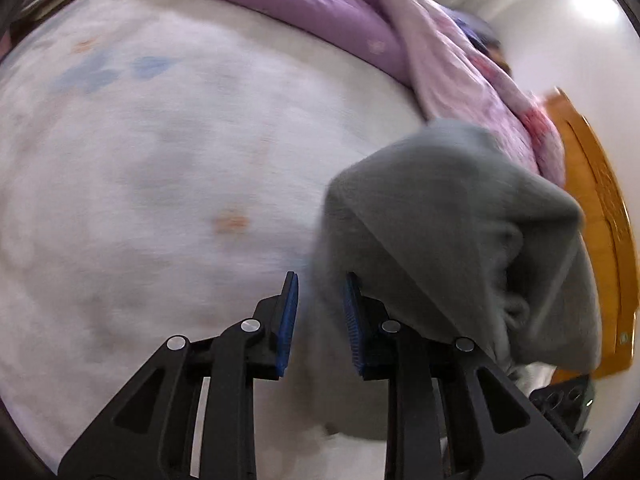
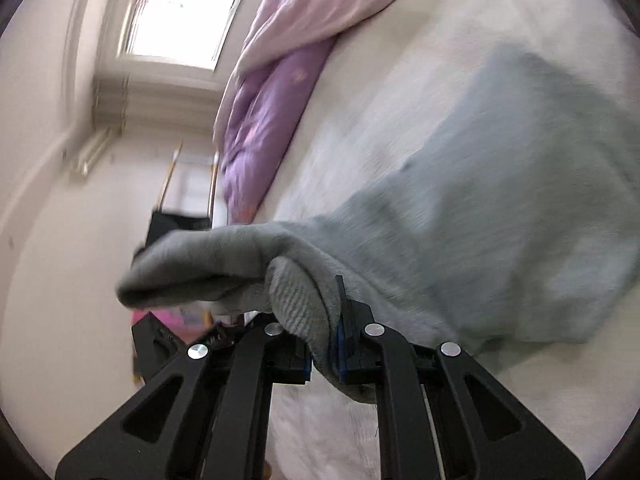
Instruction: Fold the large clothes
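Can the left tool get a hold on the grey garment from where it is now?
Probably yes. The left tool stands open with grey garment fabric already lying between its blue pads, nothing blocking it. The right tool is shut on the garment's ribbed edge, keeping it lifted off the bed.

Bright window in cream wall; wooden headboard.
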Demonstrator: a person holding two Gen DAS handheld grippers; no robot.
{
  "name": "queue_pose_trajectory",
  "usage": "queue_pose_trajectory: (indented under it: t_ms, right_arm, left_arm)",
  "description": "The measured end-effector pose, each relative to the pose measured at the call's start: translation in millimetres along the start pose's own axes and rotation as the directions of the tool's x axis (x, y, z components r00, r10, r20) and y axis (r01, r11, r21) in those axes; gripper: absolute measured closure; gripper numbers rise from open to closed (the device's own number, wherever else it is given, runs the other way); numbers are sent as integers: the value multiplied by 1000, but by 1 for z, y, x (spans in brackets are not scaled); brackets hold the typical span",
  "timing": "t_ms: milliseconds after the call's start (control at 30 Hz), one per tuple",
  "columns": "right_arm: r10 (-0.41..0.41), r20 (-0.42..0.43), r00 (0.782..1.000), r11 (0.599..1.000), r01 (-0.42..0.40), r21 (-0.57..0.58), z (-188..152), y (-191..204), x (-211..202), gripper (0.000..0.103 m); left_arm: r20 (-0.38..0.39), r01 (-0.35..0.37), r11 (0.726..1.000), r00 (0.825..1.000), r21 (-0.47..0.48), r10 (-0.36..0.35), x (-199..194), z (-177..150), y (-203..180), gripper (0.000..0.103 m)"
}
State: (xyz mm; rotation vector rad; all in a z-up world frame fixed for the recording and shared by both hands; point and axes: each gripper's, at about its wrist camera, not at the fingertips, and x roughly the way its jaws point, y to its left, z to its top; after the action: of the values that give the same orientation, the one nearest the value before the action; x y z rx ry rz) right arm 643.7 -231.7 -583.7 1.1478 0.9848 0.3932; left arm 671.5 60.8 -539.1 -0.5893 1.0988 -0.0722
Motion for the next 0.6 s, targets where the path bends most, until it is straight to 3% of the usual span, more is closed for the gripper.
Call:
queue_pose_trajectory:
  t_ms: [167, 333, 367, 433, 600]
  right_arm:
    - [-78, 89, 993, 988, 64, 143, 22, -44, -31, 95]
    - [-240, 27, 970, 945, 227, 237, 40, -91, -35, 93]
    - [-272, 14, 962, 935, 261, 239, 43, -95, -37, 89]
    - [-302, -12, 953, 932, 298, 207, 49, -92, -42, 89]
    - [-396, 5, 918, 918, 396, 4, 61, -55, -58, 89]
  left_arm:
    - [-44, 74, 990, 997, 116, -69, 35, -6, -69, 79]
    - [-121, 81, 980, 991, 181, -59, 84, -19, -108, 78]
    - [-137, 77, 979, 989, 190, -52, 92, -21, -112, 78]
    - [-199, 69, 977, 980, 199, -29, 113, -25, -118, 78]
    - [-213, 52, 978, 977, 202, -8, 127, -28, -119, 78]
